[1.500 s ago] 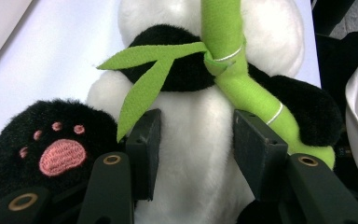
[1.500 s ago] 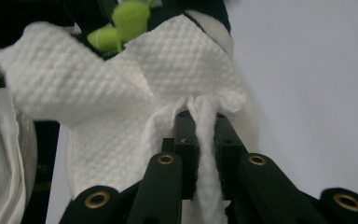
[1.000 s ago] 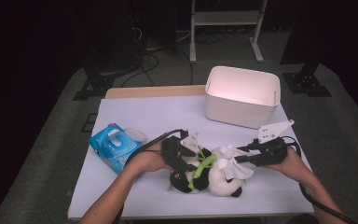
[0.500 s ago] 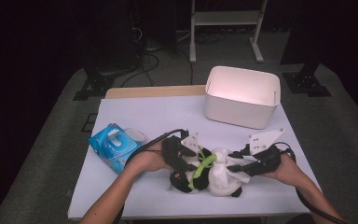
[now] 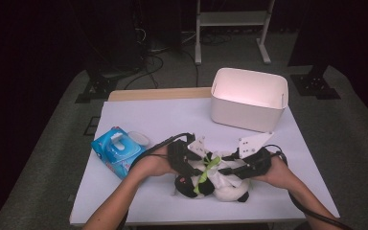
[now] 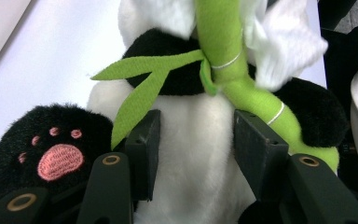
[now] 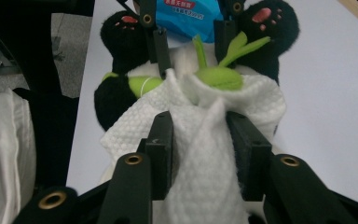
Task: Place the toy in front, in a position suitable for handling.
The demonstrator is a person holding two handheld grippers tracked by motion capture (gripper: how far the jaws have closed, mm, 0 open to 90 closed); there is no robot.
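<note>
White table (image 5: 139, 120): my left gripper (image 6: 193, 140) clamps the soft panda (image 6: 200, 154) belly; my right gripper (image 7: 200, 140) pinches a limp wipe (image 7: 205, 154) (light, crushable), bin (image 5: 249, 98) at one o'clock.

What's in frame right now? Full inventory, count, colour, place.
plush panda: 1, black and white, holding a green bamboo stalk, lying at the table's near edge between the tongs
white wipe: 1, white, textured, draped over the panda
wet-wipes pack: 1, blue, lid flipped open, left part of the table
storage bin: 1, white, far right of the table
table: 1, white top
left tongs: black, astride the panda's white belly
right tongs: black, closed on the wipe
</note>
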